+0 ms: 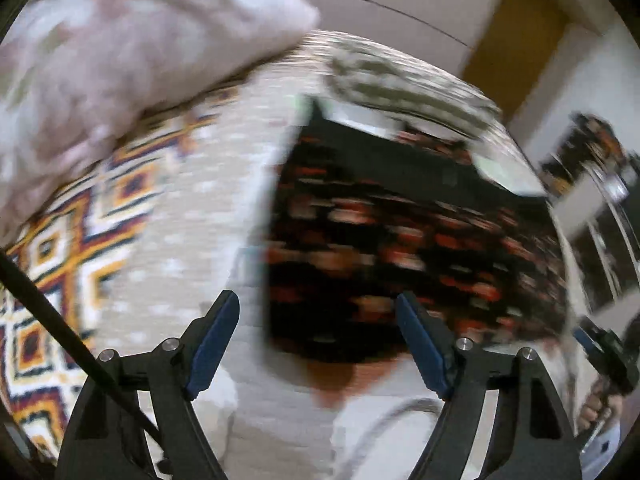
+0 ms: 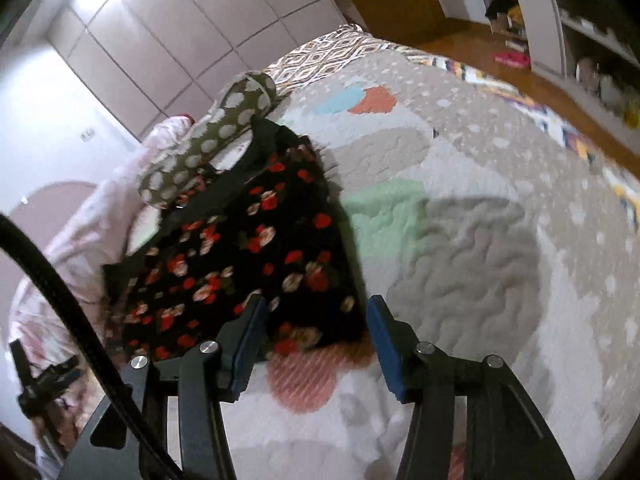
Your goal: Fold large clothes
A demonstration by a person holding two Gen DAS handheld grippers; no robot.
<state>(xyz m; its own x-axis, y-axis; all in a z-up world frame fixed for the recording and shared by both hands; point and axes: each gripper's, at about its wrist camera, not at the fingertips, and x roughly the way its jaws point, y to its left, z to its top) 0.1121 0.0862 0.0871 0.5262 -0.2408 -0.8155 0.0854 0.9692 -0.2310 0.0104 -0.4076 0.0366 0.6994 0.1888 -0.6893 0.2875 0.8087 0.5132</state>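
So, both my grippers are hanging over the bed right now with nothing in them. The left gripper (image 1: 318, 344) has its jaws spread wide, and the right gripper (image 2: 316, 346) is wide apart too, no cloth between the fingers on either side. The piece I'm working on is the black floral garment (image 2: 240, 264), lying mostly flat on the quilted bedspread (image 2: 460, 208), just ahead of both sets of fingers. Its near edge sits right in front of my right gripper, which I reckon is why I'm hovering there: that edge looks like the natural place to pinch for a fold. The left view is pretty smeared, so I can't tell how neat the far edge is. Beyond the floral one there's a green polka-dot item (image 2: 224, 132) rolled up, and a pink bundle (image 1: 120, 60) off to the side, probably parked there to stay clear. Judging by how it lies, the fold isn't finished yet.
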